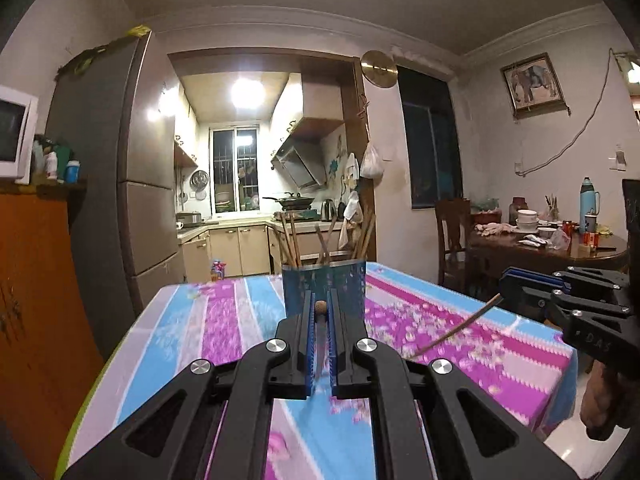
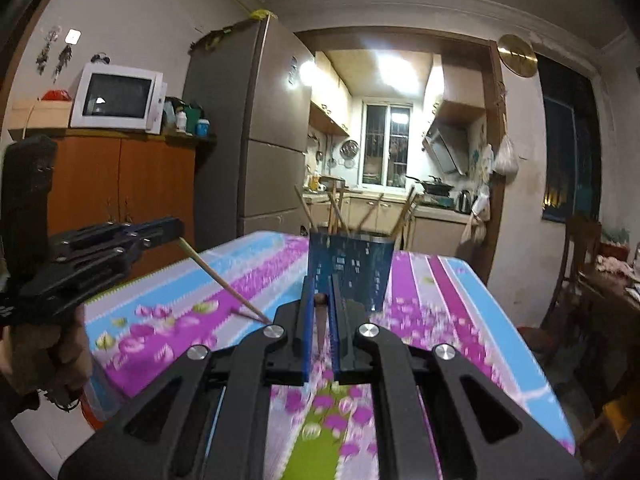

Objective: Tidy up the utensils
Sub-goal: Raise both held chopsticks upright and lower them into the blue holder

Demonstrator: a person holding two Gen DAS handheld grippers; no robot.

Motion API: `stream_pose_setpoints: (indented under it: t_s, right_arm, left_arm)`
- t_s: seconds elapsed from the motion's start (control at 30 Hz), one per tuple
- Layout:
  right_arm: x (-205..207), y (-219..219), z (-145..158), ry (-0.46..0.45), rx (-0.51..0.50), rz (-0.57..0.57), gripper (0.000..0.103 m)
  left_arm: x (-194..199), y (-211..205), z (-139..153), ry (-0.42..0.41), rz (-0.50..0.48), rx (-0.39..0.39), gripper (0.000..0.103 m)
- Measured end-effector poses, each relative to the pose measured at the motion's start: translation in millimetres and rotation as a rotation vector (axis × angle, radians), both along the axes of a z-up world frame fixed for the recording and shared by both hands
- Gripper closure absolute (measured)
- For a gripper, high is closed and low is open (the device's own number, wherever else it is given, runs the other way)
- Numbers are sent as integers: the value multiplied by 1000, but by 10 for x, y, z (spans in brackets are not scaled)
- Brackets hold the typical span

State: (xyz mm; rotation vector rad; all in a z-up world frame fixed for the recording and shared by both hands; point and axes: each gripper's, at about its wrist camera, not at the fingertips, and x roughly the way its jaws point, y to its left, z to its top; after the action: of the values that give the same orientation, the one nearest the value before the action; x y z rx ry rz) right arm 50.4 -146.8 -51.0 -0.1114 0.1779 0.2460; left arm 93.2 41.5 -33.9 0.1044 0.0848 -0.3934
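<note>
Striped pink, purple and blue cloth covers the table (image 1: 224,320), and everything below is placed against the blue holder (image 1: 324,286) standing upright near the table's far edge. Several wooden chopsticks (image 1: 290,242) stand in the holder, their long axes near vertical, fanning outward at the top.

Both grippers are held above the cloth on the near side of the holder, each aimed toward it. In the right wrist view the left gripper (image 2: 176,230) enters from the left side, fingers pointing right toward the holder, clamped on one chopstick (image 2: 224,282). That stick's long axis slants down and toward the right gripper, its tapered tip ending close by that gripper's body. In the left wrist view the right gripper (image 1: 502,286) comes from the right, fingers pointing left, pinching another chopstick (image 1: 456,330) whose length slants down toward the left gripper, tip low over the cloth.

Seen from its own camera, each pair of tongs is nearly together, with a stick's butt end showing between the blue pads (image 1: 310,344).

White raised letters on the right gripper's body read "DAS"; they are partly blurred.
</note>
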Motion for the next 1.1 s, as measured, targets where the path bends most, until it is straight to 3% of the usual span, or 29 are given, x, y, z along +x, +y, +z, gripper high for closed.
stream_pose_setpoints:
  t_s: [0.2, 0.6, 0.8, 1.1]
  right_arm:
    - [310, -39, 242, 31, -1, 57, 98]
    - [726, -183, 457, 68, 1, 73, 98]
    - [781, -276, 554, 63, 10, 72, 98]
    - [948, -369, 890, 52, 35, 90, 98]
  left_arm:
    - [369, -188, 269, 73, -23, 4, 96]
    - [542, -327, 595, 157, -27, 38, 96]
    - [692, -379, 701, 263, -44, 56, 96]
    - [920, -508, 972, 272, -35, 57, 96]
